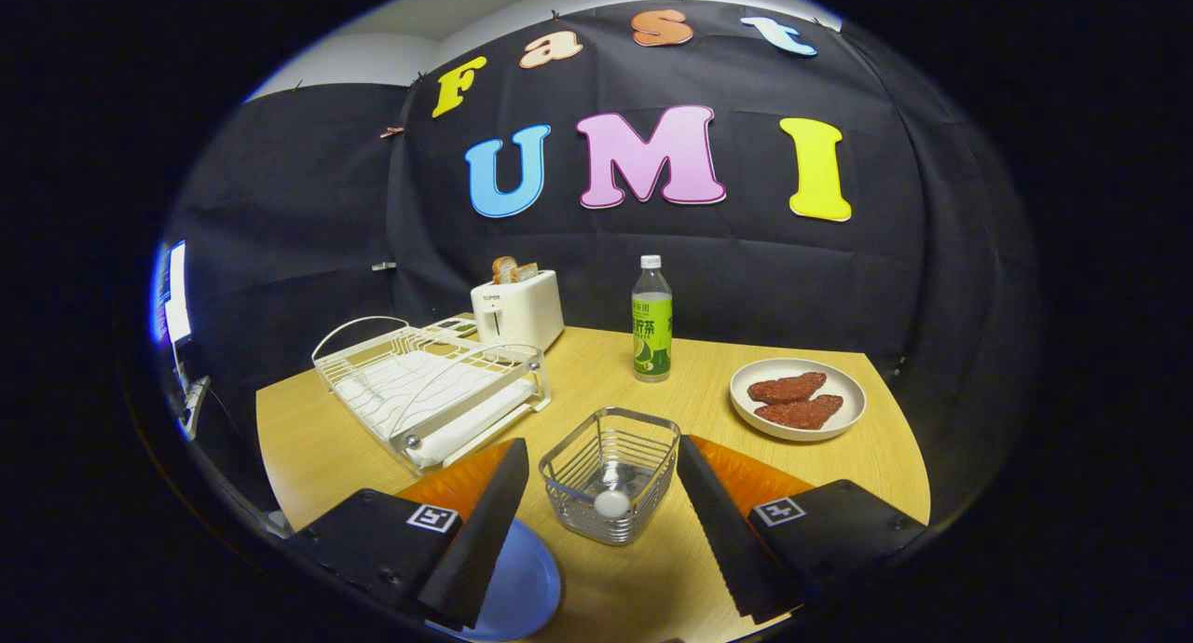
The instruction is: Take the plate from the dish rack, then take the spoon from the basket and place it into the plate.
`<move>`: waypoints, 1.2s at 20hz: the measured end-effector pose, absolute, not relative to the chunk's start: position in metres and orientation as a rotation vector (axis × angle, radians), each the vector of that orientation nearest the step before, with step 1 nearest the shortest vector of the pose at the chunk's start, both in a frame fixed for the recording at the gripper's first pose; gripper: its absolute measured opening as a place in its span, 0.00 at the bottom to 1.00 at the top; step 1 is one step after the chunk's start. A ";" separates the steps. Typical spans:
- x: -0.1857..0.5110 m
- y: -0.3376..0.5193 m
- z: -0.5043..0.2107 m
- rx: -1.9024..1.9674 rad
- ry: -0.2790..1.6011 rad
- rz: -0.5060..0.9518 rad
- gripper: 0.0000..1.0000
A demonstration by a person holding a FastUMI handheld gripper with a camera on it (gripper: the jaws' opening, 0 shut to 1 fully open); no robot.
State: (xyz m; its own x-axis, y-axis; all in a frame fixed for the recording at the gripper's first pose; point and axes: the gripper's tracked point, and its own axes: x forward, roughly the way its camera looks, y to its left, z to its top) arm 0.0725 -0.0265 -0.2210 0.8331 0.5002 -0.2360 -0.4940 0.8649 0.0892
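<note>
Wood worktop (839, 466), black cloth wall behind. Tongs (606, 522) spread wide, holding nothing. Wire basket (610, 475) sits between the fingers, spoon (612, 501) inside it. Blue plate (522, 587) lies on the worktop, partly under the left finger. White dish rack (429, 391) beyond, left.

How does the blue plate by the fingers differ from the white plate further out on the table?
The blue plate lies close in, partly hidden under one finger; the white plate sits beyond the fingers, past the wire basket, in full view. The blue plate's visible part is bare; the white plate holds two reddish-brown pieces. Both lie flat on the wooden table. The gripper is open around the basket.
</note>
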 end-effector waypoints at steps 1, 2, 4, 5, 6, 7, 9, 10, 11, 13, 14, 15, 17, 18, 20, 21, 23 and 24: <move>0.076 -0.025 -0.226 0.022 0.265 0.528 0.98; 0.079 -0.025 -0.231 0.013 0.270 0.527 0.94; 0.082 -0.021 -0.234 -0.008 0.264 0.529 0.77; 0.084 -0.019 -0.234 -0.013 0.256 0.532 0.71; 0.083 -0.017 -0.235 -0.015 0.256 0.533 0.64; 0.081 -0.012 -0.238 -0.015 0.269 0.542 0.58; 0.085 -0.008 -0.236 -0.024 0.260 0.541 0.52; 0.083 -0.008 -0.238 -0.030 0.266 0.543 0.48; 0.082 -0.008 -0.240 -0.027 0.275 0.543 0.43; 0.088 -0.013 -0.243 -0.022 0.297 0.506 0.33; 0.088 -0.013 -0.241 -0.015 0.295 0.506 0.24; 0.090 -0.016 -0.242 -0.033 0.300 0.490 0.24; 0.091 -0.015 -0.243 -0.054 0.306 0.495 0.20; 0.091 -0.014 -0.243 -0.065 0.308 0.496 0.19; 0.090 -0.015 -0.241 -0.082 0.324 0.492 0.17; 0.091 -0.014 -0.239 -0.079 0.328 0.494 0.16; 0.090 -0.012 -0.233 -0.067 0.342 0.504 0.16; 0.089 -0.013 -0.228 -0.061 0.347 0.506 0.16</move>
